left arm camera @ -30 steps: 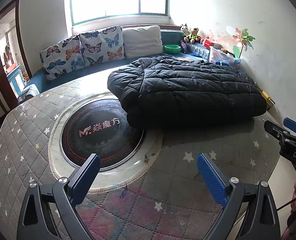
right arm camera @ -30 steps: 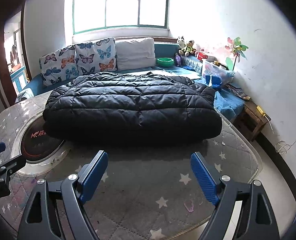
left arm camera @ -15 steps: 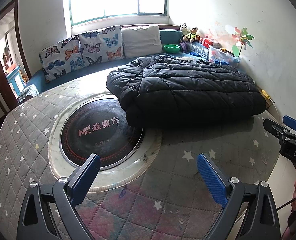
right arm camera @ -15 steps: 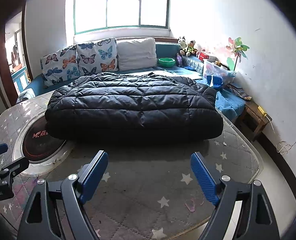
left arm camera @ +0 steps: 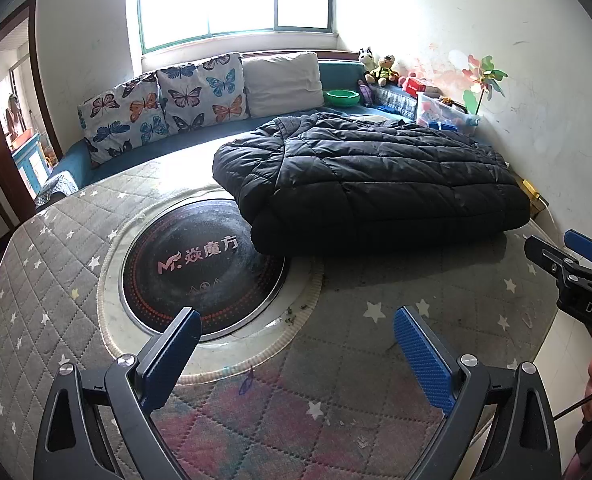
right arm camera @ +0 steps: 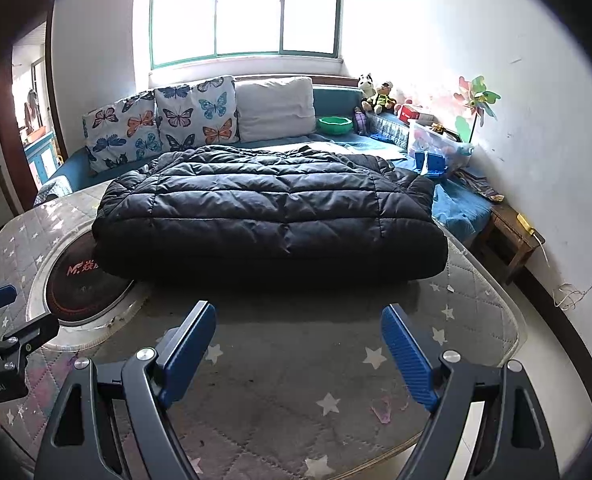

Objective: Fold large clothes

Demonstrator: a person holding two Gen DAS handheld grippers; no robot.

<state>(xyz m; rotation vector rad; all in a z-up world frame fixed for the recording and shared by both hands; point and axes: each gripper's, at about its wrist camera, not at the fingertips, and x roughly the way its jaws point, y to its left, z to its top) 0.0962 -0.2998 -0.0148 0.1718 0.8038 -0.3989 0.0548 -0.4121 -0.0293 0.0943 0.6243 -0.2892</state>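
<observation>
Jacket (right arm camera: 268, 216), black and quilted, lies folded on the far half of the worktop (right arm camera: 476, 320), long axis running left to right. It sits straight ahead of the right gripper (right arm camera: 298, 344), and ahead and rightward of the left gripper (left arm camera: 296, 354). Both jaws stand wide apart, holding nothing, well short of its near edge.

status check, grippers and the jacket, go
Left gripper open, empty. Right gripper open, empty, short of the black quilted puffer jacket. Jacket lies folded on the grey star-print table cover, one corner overlapping the round black cooktop. Nothing between.
</observation>
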